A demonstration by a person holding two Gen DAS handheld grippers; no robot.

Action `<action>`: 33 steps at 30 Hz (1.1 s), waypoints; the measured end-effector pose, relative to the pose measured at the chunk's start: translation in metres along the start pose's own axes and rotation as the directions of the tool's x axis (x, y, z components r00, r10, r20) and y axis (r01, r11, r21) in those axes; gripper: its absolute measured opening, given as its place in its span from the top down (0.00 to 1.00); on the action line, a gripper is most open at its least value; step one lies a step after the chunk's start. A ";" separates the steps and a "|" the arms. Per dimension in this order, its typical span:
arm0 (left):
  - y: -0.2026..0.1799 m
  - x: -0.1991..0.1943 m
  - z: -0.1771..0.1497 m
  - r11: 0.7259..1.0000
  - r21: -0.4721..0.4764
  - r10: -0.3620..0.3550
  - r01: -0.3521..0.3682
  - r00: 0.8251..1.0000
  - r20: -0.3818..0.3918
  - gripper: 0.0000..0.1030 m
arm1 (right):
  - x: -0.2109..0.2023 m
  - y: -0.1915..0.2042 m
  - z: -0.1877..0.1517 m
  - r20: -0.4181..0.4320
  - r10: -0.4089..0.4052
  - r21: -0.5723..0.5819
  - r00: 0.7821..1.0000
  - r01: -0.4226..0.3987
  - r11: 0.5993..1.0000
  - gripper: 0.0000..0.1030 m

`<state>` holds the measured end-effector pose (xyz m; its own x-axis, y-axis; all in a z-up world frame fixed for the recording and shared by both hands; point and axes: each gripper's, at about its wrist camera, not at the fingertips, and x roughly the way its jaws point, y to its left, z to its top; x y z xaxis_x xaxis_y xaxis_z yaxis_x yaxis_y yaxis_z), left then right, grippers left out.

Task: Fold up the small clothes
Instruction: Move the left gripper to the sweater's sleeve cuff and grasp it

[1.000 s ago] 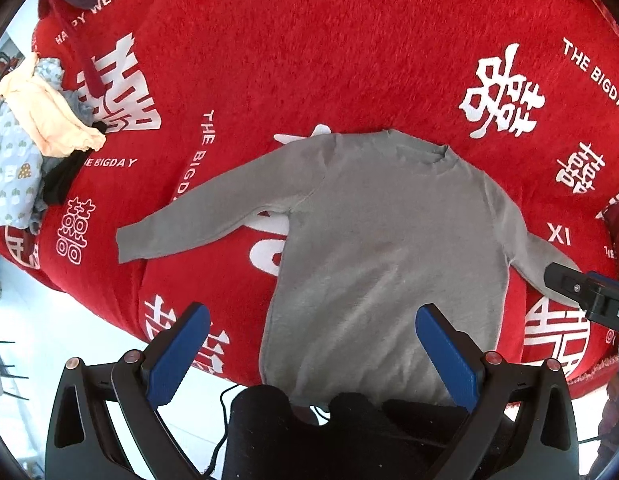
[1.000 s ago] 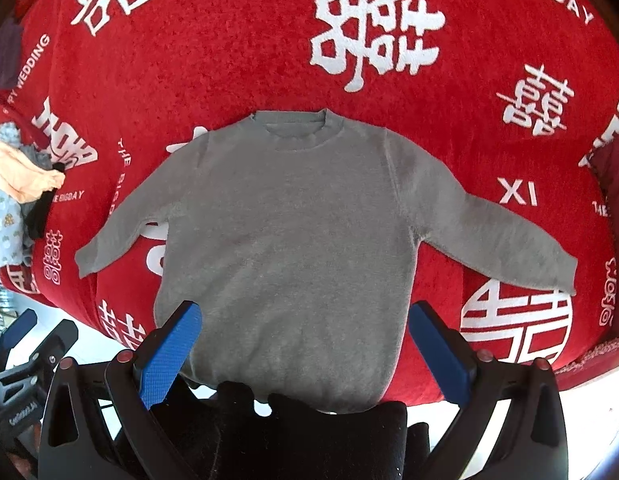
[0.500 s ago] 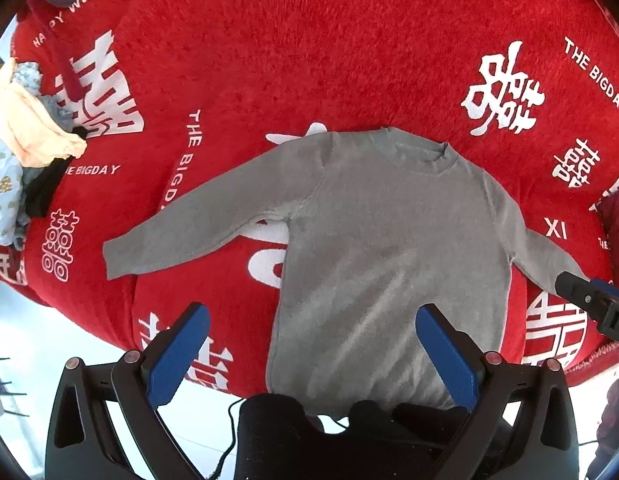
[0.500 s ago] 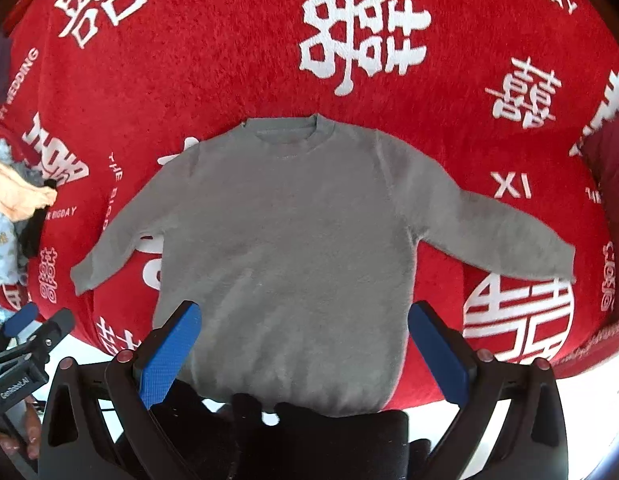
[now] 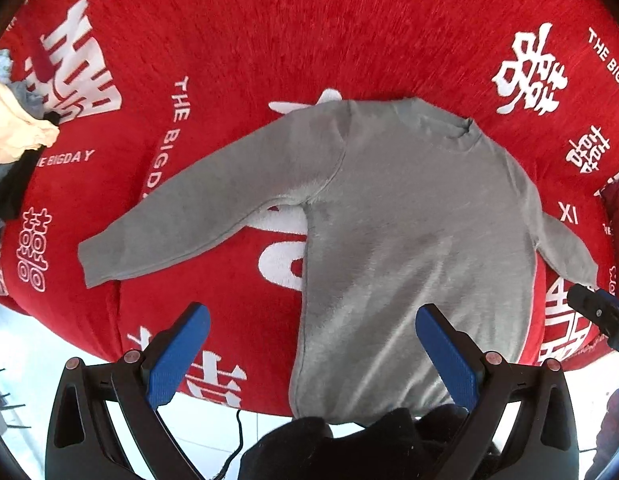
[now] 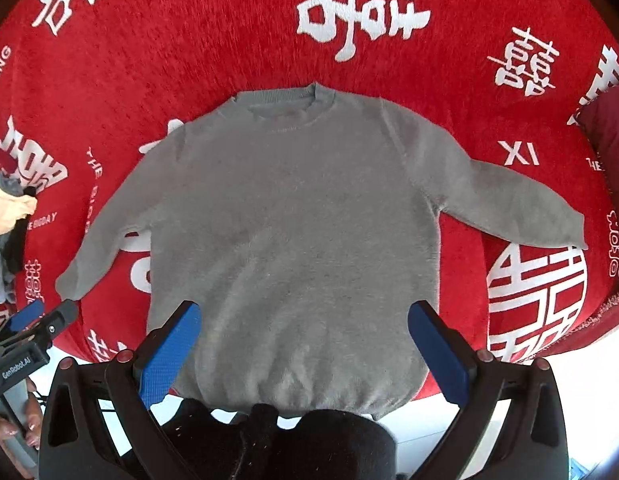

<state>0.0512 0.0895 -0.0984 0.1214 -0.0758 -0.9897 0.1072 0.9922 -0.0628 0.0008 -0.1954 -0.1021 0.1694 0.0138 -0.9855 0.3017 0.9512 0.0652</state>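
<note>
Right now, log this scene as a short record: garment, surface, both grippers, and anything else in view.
garment: grey sweater, spread flat, front up, both sleeves out to the sides, not folded
neckline: away from the cameras, hem at the near edge
surface: red blanket with white characters and lettering
left gripper: open, above the hem's left part, holding nothing
right gripper: open, above the hem, holding nothing
other items: pile of clothes at the blanket's left edge, apart from the sweater
</note>
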 end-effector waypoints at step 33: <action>0.101 0.098 -0.009 0.918 -0.287 -0.246 0.274 0.960 0.130 0.00 | 0.121 0.069 -0.014 -0.079 0.011 -0.147 0.997 -0.023 0.989 0.00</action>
<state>0.0651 0.1828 -0.2033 0.2184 -0.3300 -0.9184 -0.1519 0.9181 -0.3660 0.0290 -0.1240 -0.2194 0.0985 0.0490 -0.9939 0.1565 0.9856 0.0641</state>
